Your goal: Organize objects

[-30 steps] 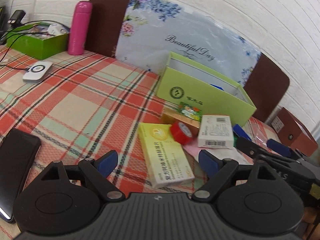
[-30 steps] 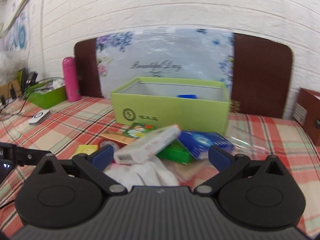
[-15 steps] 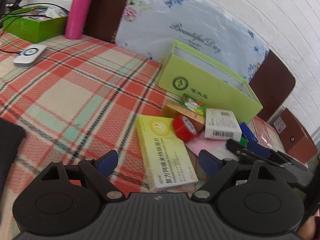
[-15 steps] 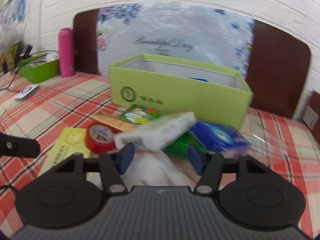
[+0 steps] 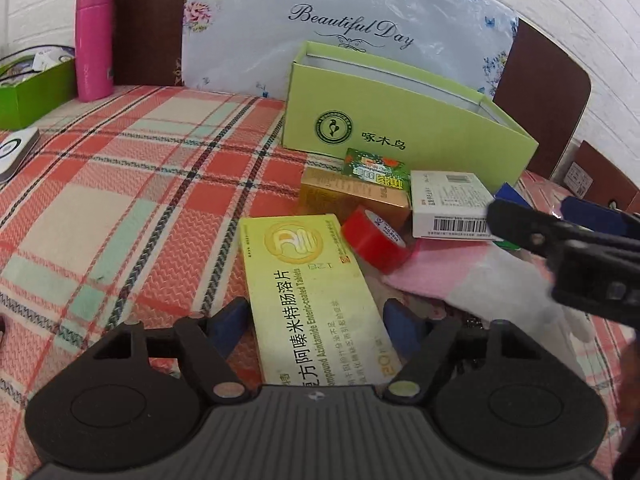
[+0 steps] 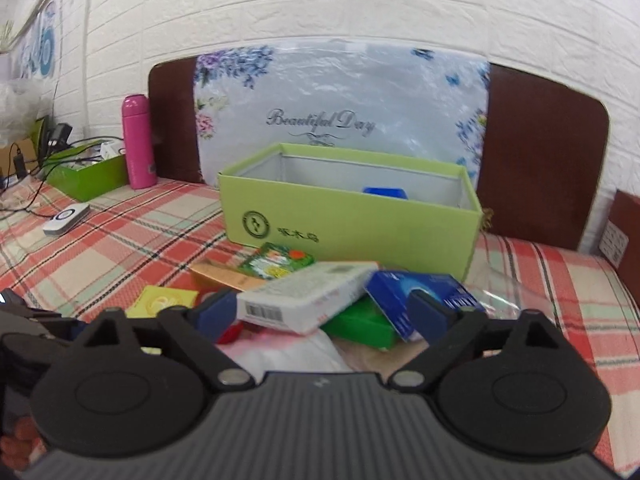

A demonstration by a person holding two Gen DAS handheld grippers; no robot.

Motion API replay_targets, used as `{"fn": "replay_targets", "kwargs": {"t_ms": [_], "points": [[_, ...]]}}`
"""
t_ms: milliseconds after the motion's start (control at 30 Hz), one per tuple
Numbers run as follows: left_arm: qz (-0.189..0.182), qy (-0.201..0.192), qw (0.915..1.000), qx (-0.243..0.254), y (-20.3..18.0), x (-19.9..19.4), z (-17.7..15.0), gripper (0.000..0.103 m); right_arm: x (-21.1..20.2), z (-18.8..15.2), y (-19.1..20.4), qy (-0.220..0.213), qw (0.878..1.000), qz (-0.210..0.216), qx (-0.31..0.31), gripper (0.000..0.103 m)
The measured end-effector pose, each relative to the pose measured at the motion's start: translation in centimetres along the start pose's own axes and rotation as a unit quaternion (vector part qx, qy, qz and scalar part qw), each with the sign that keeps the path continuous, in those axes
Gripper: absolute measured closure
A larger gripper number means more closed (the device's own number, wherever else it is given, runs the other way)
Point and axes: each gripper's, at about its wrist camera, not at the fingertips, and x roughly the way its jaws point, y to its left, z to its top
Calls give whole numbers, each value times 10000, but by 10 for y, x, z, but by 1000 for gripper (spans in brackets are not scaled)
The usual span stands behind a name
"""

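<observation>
A pile of small boxes lies in front of an open light-green box [image 5: 404, 120] [image 6: 352, 216]. My left gripper [image 5: 316, 320] is open, its fingers on either side of a long yellow medicine box [image 5: 312, 300] lying flat on the cloth. A red tape roll [image 5: 376, 240], an orange box [image 5: 352, 196] and a white barcode box [image 5: 448, 208] [image 6: 308, 296] lie beyond it. My right gripper [image 6: 324, 312] is open around the near end of the white box; a blue box [image 6: 420, 296] and a green box [image 6: 360, 328] sit beside it. A blue item [image 6: 384, 192] is inside the green box.
A plaid cloth [image 5: 120, 184] covers the table. A pink bottle [image 5: 94, 40], a small green tray [image 5: 32, 92] with cables and a white device [image 5: 12, 148] are at the far left. A floral board [image 6: 340, 120] leans on the wall. A brown box [image 5: 600, 176] is at the right.
My left gripper has moved forward so the yellow box now lies between its fingers. My right gripper closed partway, then opened again, staying at the white box.
</observation>
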Motion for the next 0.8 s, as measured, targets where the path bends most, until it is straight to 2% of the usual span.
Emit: {"fn": "replay_targets", "kwargs": {"t_ms": [100,200,300,333,367,400,500,800], "points": [[165,-8,9999,-20,9,-5,-1,28,19,6,15,147,9998,-114,-81,3],[97,-14,9999,-64,15,-6,-3,28,44,11,24,430,9988,-229,105,1],[102,-26,9999,-18,13,-6,-4,28,66,9,33,673,9970,-372,-3,1],[104,-29,9999,8,13,-5,-4,28,70,7,36,726,9963,-450,-94,2],[94,-42,9999,25,13,-5,-5,28,71,3,35,718,9960,-519,-116,20],[70,-51,10000,18,14,-5,-5,28,68,0,31,680,9965,-483,-22,26],[8,-36,10000,-32,16,-5,-5,28,51,-3,15,552,9977,-313,219,30],[-183,58,9996,190,8,-8,-8,29,-26,-19,-37,237,9965,230,770,31]]}}
